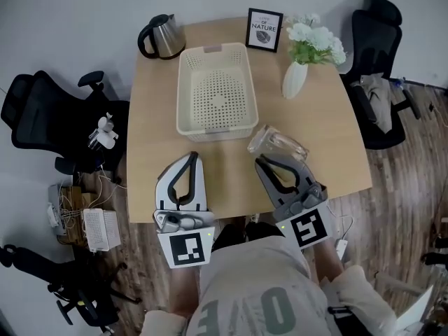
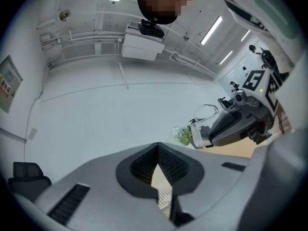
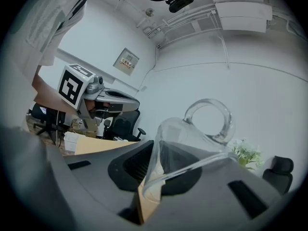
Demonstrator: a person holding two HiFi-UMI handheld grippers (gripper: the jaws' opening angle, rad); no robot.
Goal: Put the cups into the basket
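Left: the left gripper (image 1: pixel 190 161), jaws closed on nothing, hovers at the near edge of the table (image 1: pixel 329 138) (idle, I judge, to leave the way clear). Centre: the white perforated basket (image 1: pixel 183 117), empty, open side up to receive cups. Just off its near right corner is the handled glass cup (image 1: pixel 278 143), tipped over with its handle upward. Its thin rim wall is pinched between the jaws of the right gripper (image 1: pixel 264 162), apparently for carrying. The cup is not yet over the basket.

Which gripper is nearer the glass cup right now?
Right. The right gripper is shut on the glass cup, gripping its wall. The left gripper sits apart to the cup's left, jaws together and empty.
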